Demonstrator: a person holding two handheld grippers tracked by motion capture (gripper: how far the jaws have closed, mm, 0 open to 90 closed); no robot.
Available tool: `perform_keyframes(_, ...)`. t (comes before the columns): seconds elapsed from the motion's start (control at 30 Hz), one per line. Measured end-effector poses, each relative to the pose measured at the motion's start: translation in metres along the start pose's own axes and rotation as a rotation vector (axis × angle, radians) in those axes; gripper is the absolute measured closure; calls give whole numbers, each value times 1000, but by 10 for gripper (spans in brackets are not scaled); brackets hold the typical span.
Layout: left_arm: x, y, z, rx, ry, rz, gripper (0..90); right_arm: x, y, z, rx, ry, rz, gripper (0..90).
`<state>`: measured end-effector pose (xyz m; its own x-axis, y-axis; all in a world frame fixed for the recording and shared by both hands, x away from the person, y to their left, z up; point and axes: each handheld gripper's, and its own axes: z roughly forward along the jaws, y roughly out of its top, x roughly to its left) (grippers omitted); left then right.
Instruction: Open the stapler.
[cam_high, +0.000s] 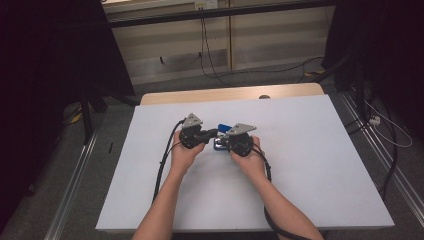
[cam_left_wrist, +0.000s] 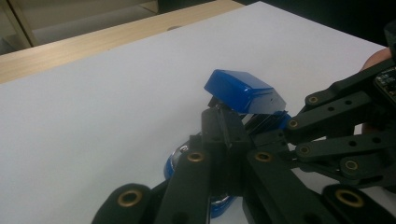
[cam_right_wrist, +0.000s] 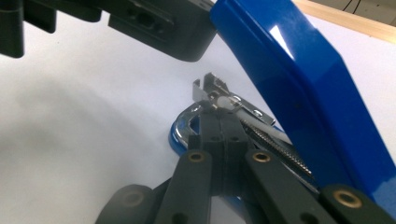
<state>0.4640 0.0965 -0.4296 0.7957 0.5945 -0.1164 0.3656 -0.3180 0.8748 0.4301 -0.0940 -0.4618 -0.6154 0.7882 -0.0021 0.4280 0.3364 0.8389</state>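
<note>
A blue stapler lies at the middle of the white table with its blue cover (cam_high: 223, 127) (cam_left_wrist: 243, 90) (cam_right_wrist: 303, 84) swung up and open. Its metal magazine (cam_right_wrist: 212, 91) and spring are bared above the blue base (cam_left_wrist: 169, 169). My left gripper (cam_high: 214, 133) (cam_left_wrist: 222, 115) is shut, and its tips sit right under the raised cover. My right gripper (cam_high: 223, 142) (cam_right_wrist: 218, 111) is shut too, with its tips against the magazine's end by a small white piece. Whether either pair of jaws pinches any part I cannot tell. The two grippers face each other across the stapler.
The white table top (cam_high: 300, 165) has a wooden strip (cam_high: 230, 94) along its far edge. Cables trail from both grippers towards the person. Dark stands and floor cables flank the table on both sides.
</note>
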Motion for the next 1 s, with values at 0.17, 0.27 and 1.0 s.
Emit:
perform_keyframes(0.17, 0, 1, 0, -9, 0, 2, 900, -2, 3, -1, -29, -12, 15, 900)
perform_keyframes(0.27, -1, 1, 0, -9, 5, 9, 900, -2, 3, -1, -57, -17, 19, 900)
perform_keyframes(1.0, 2, -9, 10, 5, 44, 18, 900, -2, 6, 4, -101, -58, 36, 900)
